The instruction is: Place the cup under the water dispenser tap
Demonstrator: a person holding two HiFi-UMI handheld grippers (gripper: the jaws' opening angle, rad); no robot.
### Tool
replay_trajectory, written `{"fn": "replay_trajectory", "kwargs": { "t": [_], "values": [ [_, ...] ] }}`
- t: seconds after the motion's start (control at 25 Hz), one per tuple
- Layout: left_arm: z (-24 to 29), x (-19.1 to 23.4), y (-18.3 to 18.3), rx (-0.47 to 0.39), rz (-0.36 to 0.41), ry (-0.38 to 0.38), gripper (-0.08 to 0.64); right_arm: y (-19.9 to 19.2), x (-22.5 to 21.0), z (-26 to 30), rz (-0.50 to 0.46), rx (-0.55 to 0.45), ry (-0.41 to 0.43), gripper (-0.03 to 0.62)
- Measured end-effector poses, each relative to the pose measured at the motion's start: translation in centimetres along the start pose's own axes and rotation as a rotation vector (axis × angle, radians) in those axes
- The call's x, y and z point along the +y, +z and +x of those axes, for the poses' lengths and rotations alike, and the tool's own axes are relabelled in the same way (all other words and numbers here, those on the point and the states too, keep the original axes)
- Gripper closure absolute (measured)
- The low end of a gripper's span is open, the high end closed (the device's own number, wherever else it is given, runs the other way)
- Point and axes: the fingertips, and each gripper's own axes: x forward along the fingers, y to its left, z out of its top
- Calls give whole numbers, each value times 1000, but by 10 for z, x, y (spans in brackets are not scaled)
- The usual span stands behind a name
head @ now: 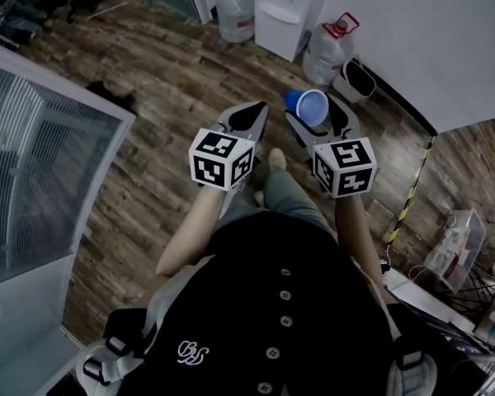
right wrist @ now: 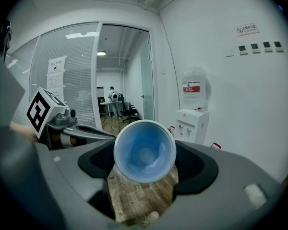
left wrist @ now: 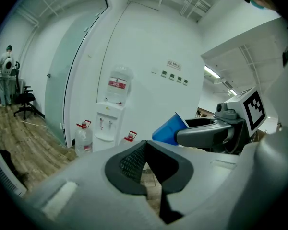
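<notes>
The head view is dim and gray, both gripper views are brighter from a ceiling light (left wrist: pixel 211 72), and their edges bend and go dark.

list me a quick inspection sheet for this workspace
surface: wooden floor, no table in use
job's things: blue cup in right jaws, mouth toward the camera; water dispenser ahead, apart from it
clutter: two water bottles on the floor, bin
grippers: right gripper shut on blue cup; left gripper shut, empty
cables: thin leads at far right
surroundings: white wall, blinds partition
</notes>
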Motion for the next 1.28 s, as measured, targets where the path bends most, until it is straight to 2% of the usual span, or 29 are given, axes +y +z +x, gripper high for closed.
{"fn": "replay_trajectory", "kwargs": {
  "t": [0.32,0.76,1.04,1.28],
  "values": [
    [40,46,15,2,-22,21,561,14,-26,58,-4,12,36,225],
    [129,119,71,13,-19,66,561,46,-99,152,0,45,104,225],
    [185,151,103,-3,-17,63,561,69,-140,203,-42,54,131,225],
    [225,172,115,11,-33,71,561,75,-173,234,-36,70,144,225]
  ]
}}
